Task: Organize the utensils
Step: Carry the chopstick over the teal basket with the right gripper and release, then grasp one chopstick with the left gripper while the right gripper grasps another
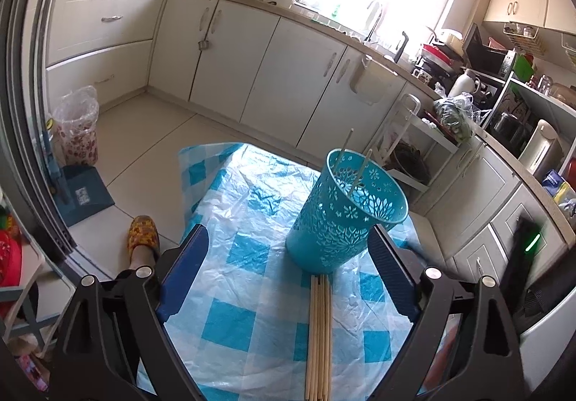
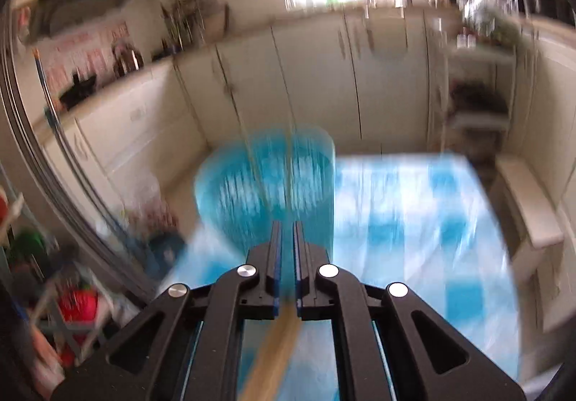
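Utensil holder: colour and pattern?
Teal utensil holder with cut-out floral lattice; clearest in the left wrist view.

chopsticks [image 1: 318,336] lie on the tablecloth [image 1: 237,325] before the holder [image 1: 345,217] (two sticks [image 1: 342,148] inside).

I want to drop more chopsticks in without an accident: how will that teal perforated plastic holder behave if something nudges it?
The teal perforated plastic holder is probably light, since its walls are thin and cut out. It looks tall for its narrow base, so it may tip. The glossy checked plastic table cover under it could let it slide.
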`<state>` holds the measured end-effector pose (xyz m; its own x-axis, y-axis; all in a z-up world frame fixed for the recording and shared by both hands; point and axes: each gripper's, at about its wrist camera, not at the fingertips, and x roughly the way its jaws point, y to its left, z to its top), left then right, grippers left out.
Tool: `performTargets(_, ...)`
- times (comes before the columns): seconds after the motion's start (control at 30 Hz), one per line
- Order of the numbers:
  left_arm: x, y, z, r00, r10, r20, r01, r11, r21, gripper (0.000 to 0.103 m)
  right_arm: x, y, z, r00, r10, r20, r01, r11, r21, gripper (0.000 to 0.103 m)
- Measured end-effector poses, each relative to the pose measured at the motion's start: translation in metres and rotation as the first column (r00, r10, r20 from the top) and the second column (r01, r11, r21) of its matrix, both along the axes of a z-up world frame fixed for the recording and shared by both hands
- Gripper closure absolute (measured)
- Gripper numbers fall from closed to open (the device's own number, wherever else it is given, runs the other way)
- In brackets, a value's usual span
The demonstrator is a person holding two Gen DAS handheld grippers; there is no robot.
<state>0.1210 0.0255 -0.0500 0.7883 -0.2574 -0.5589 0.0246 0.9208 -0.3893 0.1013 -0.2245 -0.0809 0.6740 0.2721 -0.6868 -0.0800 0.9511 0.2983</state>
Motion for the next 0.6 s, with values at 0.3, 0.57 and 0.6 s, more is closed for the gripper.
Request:
performTargets(0.3, -0.008, 0.0, -0.013, 0.999, -0.014, -0.035, 0.015, 1.0, 0.023, 0.017, 0.005, 0.026, -0.071, 0.984, 0.005, -0.18, -0.015, 0.998, -0.053, 0.097)
performTargets(0.57, -0.004, -0.002, -0.022, 0.998, -0.015, -0.063, 0.017, 0.999, 0.027, 0.017, 0.003, 0.036, -0.081, 0.981, 0.024, -0.193, -0.047, 0.992, -0.115, 0.096)
performTargets(0.6, -0.003, -0.004, -0.023, 0.998, -0.019, -0.068, 0.021, 0.999, 0.029, 0.017, 0.001, 0.037, -0.081, 0.981, 0.03, -0.191, -0.055, 0.99, -0.126, 0.096)
